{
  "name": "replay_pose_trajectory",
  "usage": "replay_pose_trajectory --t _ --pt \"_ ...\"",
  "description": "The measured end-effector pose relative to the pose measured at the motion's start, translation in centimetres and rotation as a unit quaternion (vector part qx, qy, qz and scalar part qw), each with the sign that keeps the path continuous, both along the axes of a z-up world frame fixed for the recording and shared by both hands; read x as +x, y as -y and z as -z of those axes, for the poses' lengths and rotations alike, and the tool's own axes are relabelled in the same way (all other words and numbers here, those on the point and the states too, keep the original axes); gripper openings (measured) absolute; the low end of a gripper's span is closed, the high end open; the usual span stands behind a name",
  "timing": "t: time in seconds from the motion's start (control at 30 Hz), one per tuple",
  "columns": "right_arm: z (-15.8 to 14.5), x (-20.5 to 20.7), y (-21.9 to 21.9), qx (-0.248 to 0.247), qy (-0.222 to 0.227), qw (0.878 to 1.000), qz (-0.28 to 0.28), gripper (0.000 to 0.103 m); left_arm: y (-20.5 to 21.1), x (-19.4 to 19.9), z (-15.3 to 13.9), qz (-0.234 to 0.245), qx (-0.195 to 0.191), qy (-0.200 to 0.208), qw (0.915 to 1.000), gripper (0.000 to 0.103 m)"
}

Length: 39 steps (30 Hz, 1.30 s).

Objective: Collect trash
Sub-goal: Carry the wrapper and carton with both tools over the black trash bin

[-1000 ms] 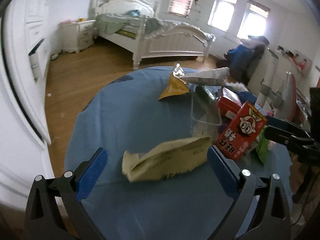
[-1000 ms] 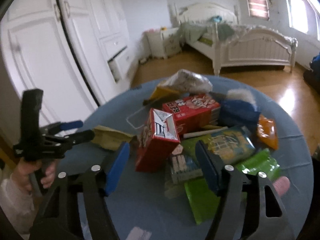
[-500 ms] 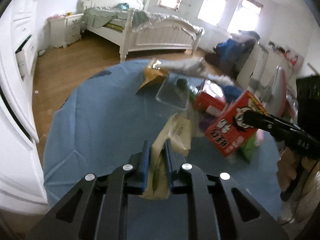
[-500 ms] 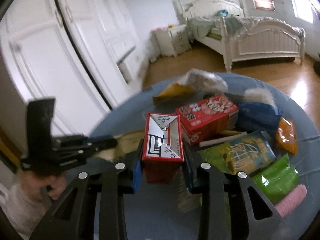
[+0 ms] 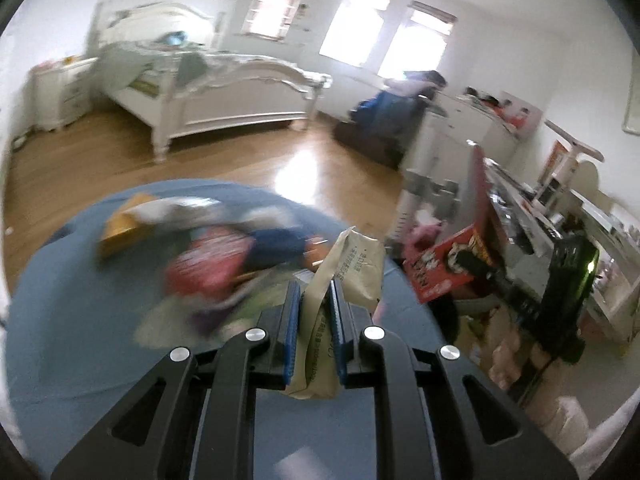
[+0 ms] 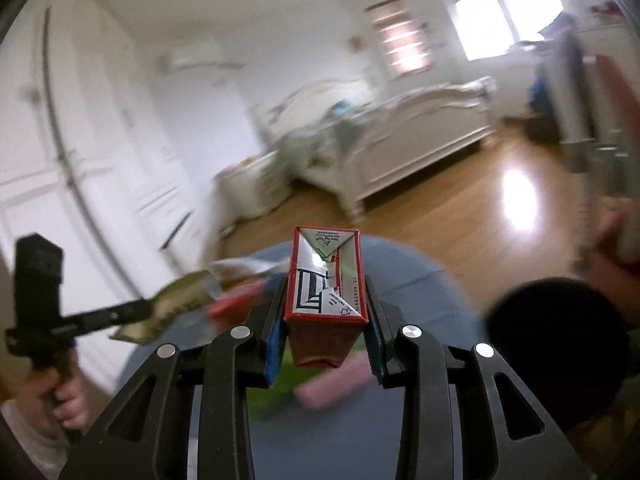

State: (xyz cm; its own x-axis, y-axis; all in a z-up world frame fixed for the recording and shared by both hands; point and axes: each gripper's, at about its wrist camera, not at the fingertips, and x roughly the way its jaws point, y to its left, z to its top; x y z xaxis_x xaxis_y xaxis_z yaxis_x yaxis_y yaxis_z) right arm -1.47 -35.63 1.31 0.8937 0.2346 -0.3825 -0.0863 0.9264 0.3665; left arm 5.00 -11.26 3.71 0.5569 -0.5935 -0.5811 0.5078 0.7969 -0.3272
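Left gripper (image 5: 313, 322) pinching beige wrapper (image 5: 344, 276), right gripper (image 6: 325, 330) clamping red carton (image 6: 326, 280), both now lifted off blue table (image 5: 80, 312).

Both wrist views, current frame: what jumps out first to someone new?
Both grippers are loaded. The right gripper is shut on a red drink carton, dead centre in its view, and the left gripper pinches a crumpled tan wrapper that sticks up between its blue pads. Behind them lies the round table in a blue cloth with a blurred heap of colourful packets.
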Motion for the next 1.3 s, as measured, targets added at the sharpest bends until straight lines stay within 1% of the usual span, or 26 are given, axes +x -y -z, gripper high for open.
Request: replay_pose_trajectory --t 0.07,0.13,0.17,0.27,0.3,0.33,0.4,0.47,0.53,0.63,0.73,0.8,0.87,0.9,1.07,1.2,1.27,1.3 --pt "1.4 -0.3 2.6 -0.004 -0.007 0.999 0.035 0.034 3.5 0.7 0.2 0.022 -0.001 -0.003 0.9998 0.016" --pt "2.9 -0.7 5.2 0.004 -0.018 0.998 0.059 0.034 8.1 1.2 0.8 0.053 -0.001 -0.012 0.9985 0.016" --pt "3.9 -0.9 6.7 0.008 -0.026 0.997 0.075 0.034 10.5 1.6 1.5 0.069 0.002 -0.018 0.9975 0.016" --pt "6.5 -1.2 9.4 0.015 -0.045 0.993 0.105 0.034 17.2 2.3 3.6 0.114 0.016 -0.039 0.9926 0.016" --pt "7.5 -1.2 10.5 0.020 -0.050 0.992 0.115 0.034 18.0 2.2 3.9 0.119 0.021 -0.041 0.9919 0.016" --pt "8.6 -1.2 11.5 0.025 -0.059 0.990 0.125 0.034 20.2 2.7 5.1 0.129 0.030 -0.051 0.9898 0.016" --pt "10.6 -0.9 13.1 0.034 -0.074 0.987 0.138 0.034 22.9 3.7 6.9 0.139 0.039 -0.080 0.9863 0.016" --pt "12.8 -0.7 15.0 0.051 -0.093 0.983 0.148 0.034 24.4 4.2 8.1 0.144 0.048 -0.101 0.9832 0.016" --pt "14.3 -0.2 15.9 0.065 -0.106 0.981 0.152 0.034 26.5 4.4 9.2 0.147 0.080 -0.101 0.9807 0.016" --pt "16.5 0.3 16.8 0.085 -0.127 0.977 0.152 0.034 29.2 4.6 10.7 0.158 0.115 -0.109 0.9747 0.016" --pt "17.9 0.9 16.9 0.095 -0.142 0.974 0.149 0.034 31.0 4.5 11.9 0.163 0.148 -0.112 0.9691 0.016" --pt "18.1 1.2 16.4 0.103 -0.152 0.972 0.147 0.034 31.6 4.7 12.8 0.161 0.166 -0.118 0.9658 0.016" --pt "18.5 1.7 16.1 0.108 -0.164 0.970 0.144 0.034 32.0 5.0 13.5 0.159 0.176 -0.123 0.9638 0.016" --pt "18.9 1.8 16.1 0.109 -0.168 0.969 0.142 0.034 32.1 5.0 13.6 0.158 0.184 -0.115 0.9634 0.016" --pt "19.0 1.6 15.3 0.111 -0.179 0.968 0.138 0.034 32.9 5.1 13.7 0.166 0.189 -0.118 0.9605 0.016" --pt "19.0 1.4 15.1 0.120 -0.185 0.966 0.137 0.035 33.4 5.2 13.7 0.172 0.185 -0.119 0.9601 0.019" --pt "18.8 1.5 15.0 0.122 -0.189 0.964 0.138 0.040 33.4 5.2 13.7 0.172 0.183 -0.118 0.9607 0.021" --pt "18.7 1.3 15.0 0.124 -0.188 0.964 0.141 0.050 33.1 5.0 13.5 0.173 0.179 -0.115 0.9618 0.027"
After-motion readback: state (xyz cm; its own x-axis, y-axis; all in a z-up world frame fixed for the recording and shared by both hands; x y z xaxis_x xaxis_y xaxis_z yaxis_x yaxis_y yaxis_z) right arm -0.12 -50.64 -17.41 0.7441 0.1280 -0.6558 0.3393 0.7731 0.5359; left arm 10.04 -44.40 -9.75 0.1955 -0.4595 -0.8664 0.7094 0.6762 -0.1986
